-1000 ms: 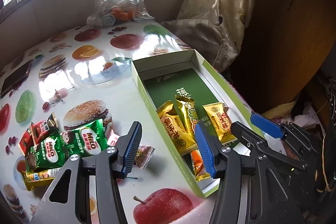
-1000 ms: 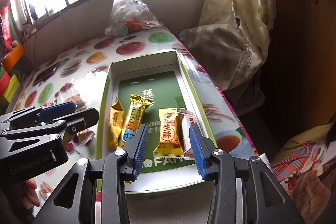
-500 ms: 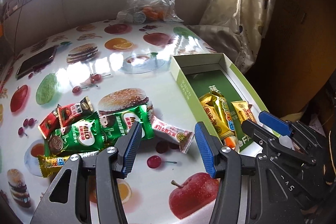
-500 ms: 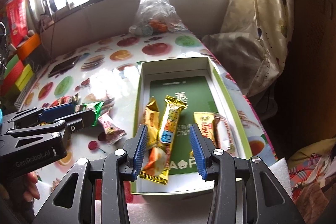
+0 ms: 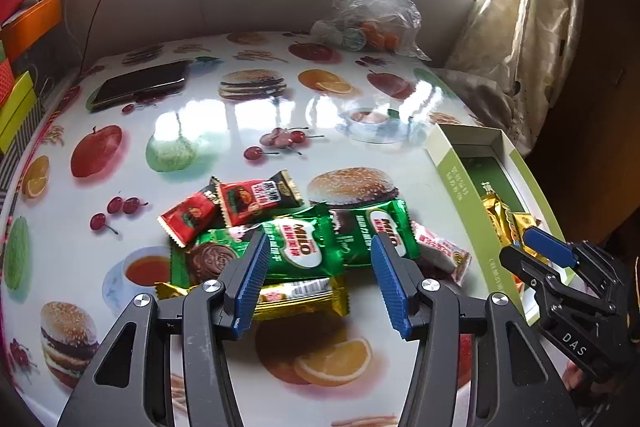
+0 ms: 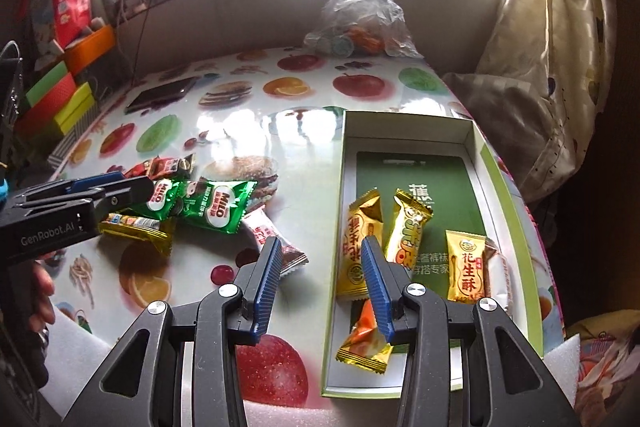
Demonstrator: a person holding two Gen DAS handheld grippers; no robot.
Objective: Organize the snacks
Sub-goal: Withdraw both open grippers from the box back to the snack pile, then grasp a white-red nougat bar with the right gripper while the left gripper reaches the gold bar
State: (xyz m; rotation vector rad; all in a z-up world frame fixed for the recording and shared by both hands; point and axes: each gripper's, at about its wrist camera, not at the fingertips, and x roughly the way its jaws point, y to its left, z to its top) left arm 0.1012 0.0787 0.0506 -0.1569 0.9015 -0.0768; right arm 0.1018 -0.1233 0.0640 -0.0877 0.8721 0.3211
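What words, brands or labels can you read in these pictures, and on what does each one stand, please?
"MILO": green wafer packets
"GenRobot.AI": left gripper body
"DAS": right gripper body
"花生酥": gold packet in the green box
Red packets, white packet, box lettering: too small or blurred to read.

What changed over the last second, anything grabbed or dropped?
Both grippers swung left, away from the green box. The left gripper went from over the box to above the loose snack pile; the right gripper now straddles the box's left wall. Nothing was taken or released; both sets of fingers remain open and empty. Snacks and box stayed put.
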